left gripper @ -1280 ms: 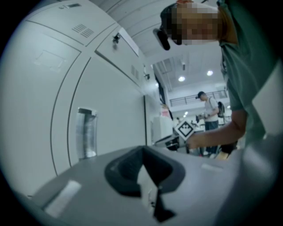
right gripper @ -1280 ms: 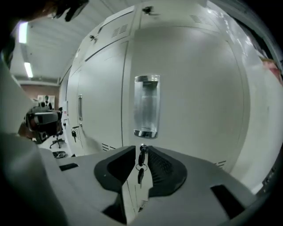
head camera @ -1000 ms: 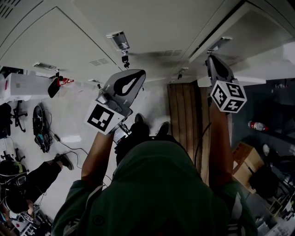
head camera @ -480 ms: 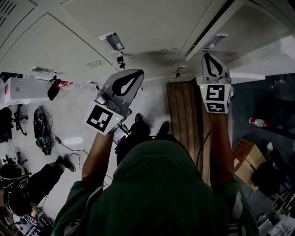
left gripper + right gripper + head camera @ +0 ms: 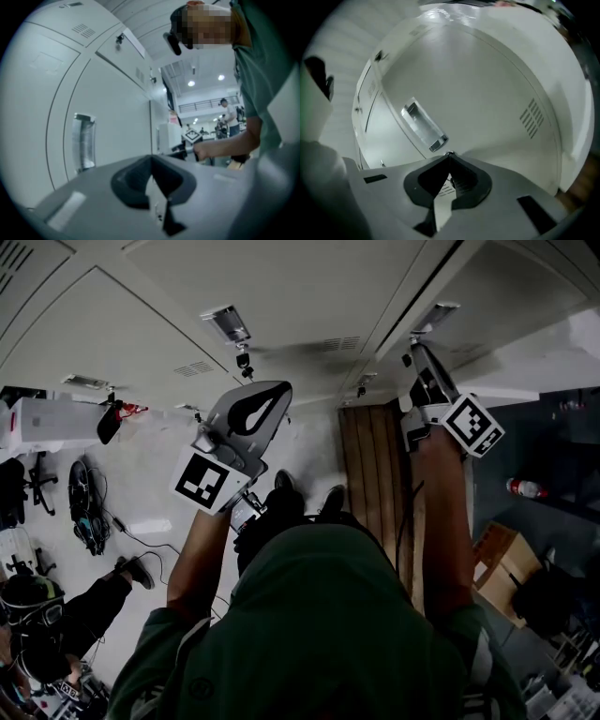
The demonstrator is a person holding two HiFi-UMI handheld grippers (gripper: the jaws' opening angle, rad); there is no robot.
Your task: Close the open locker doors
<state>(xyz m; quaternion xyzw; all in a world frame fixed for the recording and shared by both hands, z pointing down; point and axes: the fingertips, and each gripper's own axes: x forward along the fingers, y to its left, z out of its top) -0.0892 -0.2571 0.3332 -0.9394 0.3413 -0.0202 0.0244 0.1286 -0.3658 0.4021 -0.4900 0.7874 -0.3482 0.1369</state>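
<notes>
- The bank of pale lockers (image 5: 281,287) fills the top of the head view, above both raised arms.
- One locker door (image 5: 487,84) takes up nearly the whole right gripper view. Its far edge curves down the right side of the frame, with a dark gap beyond it.
- A second, flat door (image 5: 112,108) fills the left half of the left gripper view.
- Wooden slats (image 5: 375,465) run down the middle of the head view, between the two forearms.
- The right gripper (image 5: 450,153) points at its door just under the metal handle recess (image 5: 423,125). Its jaws have just been closing and now meet at the tips with nothing between them. Whether the tips touch the door cannot be told.
- The left gripper (image 5: 151,157) has its jaws pressed together and empty. The door lies to the left of them, apart from the tips.
- Vent slots (image 5: 532,117) sit to the right of the right jaws.
</notes>
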